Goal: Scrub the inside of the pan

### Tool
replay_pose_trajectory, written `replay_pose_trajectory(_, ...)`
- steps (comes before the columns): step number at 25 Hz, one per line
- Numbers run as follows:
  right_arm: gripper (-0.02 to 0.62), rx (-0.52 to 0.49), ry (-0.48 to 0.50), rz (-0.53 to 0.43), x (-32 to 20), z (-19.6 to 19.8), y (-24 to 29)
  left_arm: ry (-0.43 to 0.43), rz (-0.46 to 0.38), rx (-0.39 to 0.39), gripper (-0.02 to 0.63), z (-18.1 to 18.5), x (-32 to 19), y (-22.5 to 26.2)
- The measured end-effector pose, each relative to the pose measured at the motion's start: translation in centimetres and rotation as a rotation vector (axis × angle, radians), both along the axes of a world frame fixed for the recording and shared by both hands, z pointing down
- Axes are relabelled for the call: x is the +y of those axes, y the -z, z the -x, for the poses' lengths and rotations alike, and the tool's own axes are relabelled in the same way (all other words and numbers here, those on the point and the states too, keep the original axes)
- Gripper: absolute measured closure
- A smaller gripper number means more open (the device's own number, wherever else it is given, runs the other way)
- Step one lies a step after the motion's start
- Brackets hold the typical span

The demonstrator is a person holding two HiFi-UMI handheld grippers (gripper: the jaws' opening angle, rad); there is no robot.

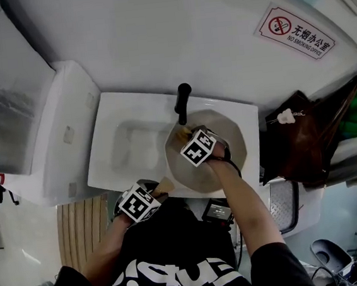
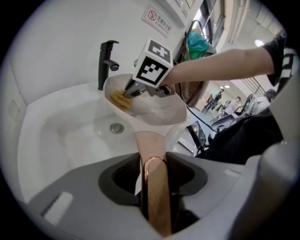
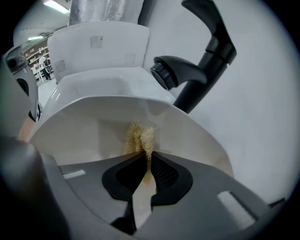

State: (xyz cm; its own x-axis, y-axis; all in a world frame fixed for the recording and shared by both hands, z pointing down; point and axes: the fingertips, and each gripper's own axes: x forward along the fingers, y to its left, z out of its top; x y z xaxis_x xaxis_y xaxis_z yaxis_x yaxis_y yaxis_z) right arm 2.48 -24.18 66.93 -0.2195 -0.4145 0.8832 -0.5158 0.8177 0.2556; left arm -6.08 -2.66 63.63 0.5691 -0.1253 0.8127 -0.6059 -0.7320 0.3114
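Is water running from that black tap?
Off, it seems: no water falls from the tap in either gripper view.

The left gripper sits low near the person's waist, tilted downward, its jaws clamped on the pan handle. The right forearm stretches forward, bare, and the right gripper points steeply down, jaws pinching a scrubber.

A white sink carries a black faucet at its rim.
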Motion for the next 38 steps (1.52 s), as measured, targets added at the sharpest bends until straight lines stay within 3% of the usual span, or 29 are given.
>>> replay_pose_trajectory(8,0.557,0.068,-0.067,-0.018,-2.1,-4.3,-0.1,0.008,0.007,0.019,0.437,0.2,0.0,0.2)
replay_pose_trajectory(19,0.557,0.259,-0.041,-0.037,-2.1,-9.1,-0.3,0.002,0.012,0.024,0.437,0.3,0.0,0.3)
replay_pose_trajectory(26,0.557,0.397,0.051,-0.006,0.2,-11.1,-0.7,0.003,0.006,0.026,0.437,0.3,-0.2,0.4)
replay_pose_trajectory(33,0.557,0.399,0.085,0.042,2.7,-12.3,-1.0,0.016,-0.002,0.025,0.437,0.3,-0.2,0.5)
replay_pose_trajectory(38,0.557,0.419,0.168,0.068,4.9,-12.2,-1.2,0.022,-0.009,0.021,0.437,0.3,-0.2,0.5)
